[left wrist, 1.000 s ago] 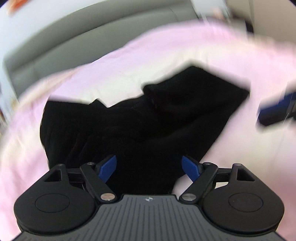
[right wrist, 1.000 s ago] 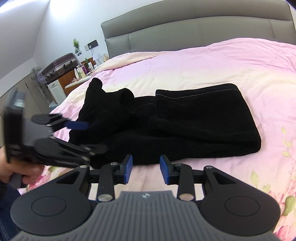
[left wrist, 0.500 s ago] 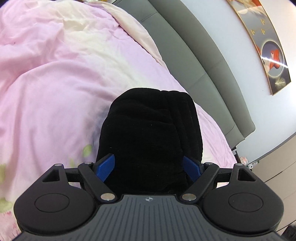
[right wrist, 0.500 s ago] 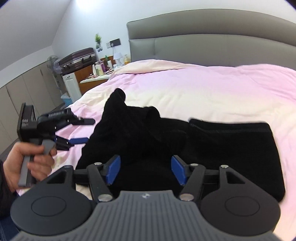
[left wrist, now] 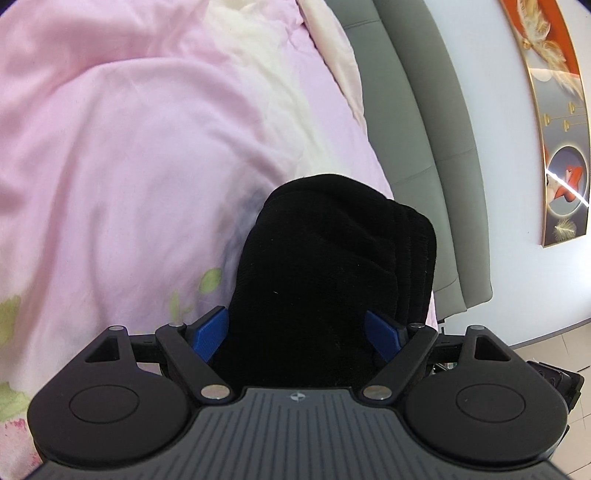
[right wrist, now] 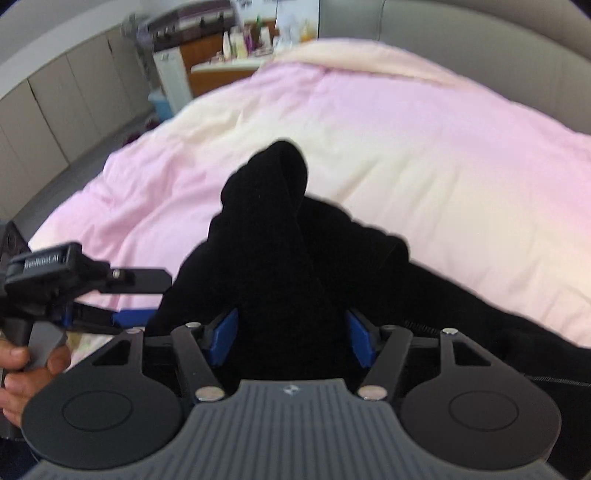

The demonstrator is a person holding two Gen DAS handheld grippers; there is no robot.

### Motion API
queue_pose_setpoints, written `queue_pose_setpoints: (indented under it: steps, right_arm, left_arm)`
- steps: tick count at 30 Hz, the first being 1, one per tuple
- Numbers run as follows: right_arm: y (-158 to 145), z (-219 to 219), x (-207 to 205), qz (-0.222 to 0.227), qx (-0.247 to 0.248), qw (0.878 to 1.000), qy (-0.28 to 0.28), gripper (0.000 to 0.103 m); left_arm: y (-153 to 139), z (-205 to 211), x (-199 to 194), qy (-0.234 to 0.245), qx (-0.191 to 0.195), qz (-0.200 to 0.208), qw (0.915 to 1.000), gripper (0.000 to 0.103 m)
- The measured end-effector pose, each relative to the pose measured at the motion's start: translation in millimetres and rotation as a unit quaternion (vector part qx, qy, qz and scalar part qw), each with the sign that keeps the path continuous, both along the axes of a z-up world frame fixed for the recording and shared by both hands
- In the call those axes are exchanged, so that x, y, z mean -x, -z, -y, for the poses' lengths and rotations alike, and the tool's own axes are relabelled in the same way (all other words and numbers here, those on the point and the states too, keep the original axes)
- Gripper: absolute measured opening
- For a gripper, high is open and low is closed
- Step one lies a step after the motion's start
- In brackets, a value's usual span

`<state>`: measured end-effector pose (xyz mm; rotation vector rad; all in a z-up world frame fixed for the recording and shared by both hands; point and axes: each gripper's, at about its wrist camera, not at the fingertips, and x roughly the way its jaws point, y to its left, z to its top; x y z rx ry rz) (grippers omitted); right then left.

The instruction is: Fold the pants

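Black pants [right wrist: 291, 266] bunch up between the right gripper's [right wrist: 291, 338] spread blue fingers [right wrist: 223, 336] on the pink bed [right wrist: 424, 147], the left gripper [right wrist: 110, 295] just beside them.

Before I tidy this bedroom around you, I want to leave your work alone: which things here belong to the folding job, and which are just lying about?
Job:
pants
left tool, open around the pants
right tool, open around the pants
bed, the work surface

Lying about:
bottles on the side table
wall picture
suitcase

Both wrist views close over shared pants [left wrist: 332, 266].
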<state>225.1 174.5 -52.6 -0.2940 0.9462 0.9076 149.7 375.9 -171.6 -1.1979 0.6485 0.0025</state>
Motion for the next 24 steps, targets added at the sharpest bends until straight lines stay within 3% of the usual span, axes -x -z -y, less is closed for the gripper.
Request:
queue_pose_setpoints:
  steps: [2,5,6,7,11,13,16,19,22,24]
  right_arm:
    - [-7,2,9,-0.016,-0.003,1.000,-0.025,0.044]
    - [-35,13,36,-0.032,-0.048,0.996,-0.075,0.032]
    - [-46,20,45,-0.042,-0.075,0.993,-0.082,0.025]
    - [-56,27,52,-0.039,-0.093,0.992,-0.081,0.005]
    - [-69,46,62,0.017,-0.080,0.996,-0.031,0.004]
    - [-53,59,49,0.027,-0.046,0.998,0.014,0.006]
    - [-4,71,30,0.040,0.020,0.997,0.055,0.009]
    - [31,79,21,-0.002,0.017,0.996,0.085,0.013]
    - [21,79,25,0.013,0.004,0.994,0.106,0.016]
    - [5,83,28,0.019,-0.023,0.993,0.118,0.018]
  left_arm:
    - [-1,0,0,-0.001,-0.002,0.003,1.0000,0.091]
    - [-6,-6,7,-0.028,-0.003,0.029,0.9992,0.088]
    - [-9,-7,9,-0.033,-0.001,0.039,0.9987,0.088]
    - [-11,-7,11,-0.034,0.002,0.047,0.9983,0.088]
    - [-19,1,5,0.002,0.008,0.066,0.9978,0.088]
    - [-22,8,2,0.021,-0.004,0.064,0.9977,0.088]
    - [-18,20,-5,0.062,-0.011,0.043,0.9971,0.090]
    - [-16,38,-12,0.095,-0.070,-0.004,0.9930,0.090]
    - [-21,52,-16,0.114,-0.130,-0.016,0.9849,0.090]
    - [-22,57,-17,0.120,-0.147,-0.016,0.9817,0.091]
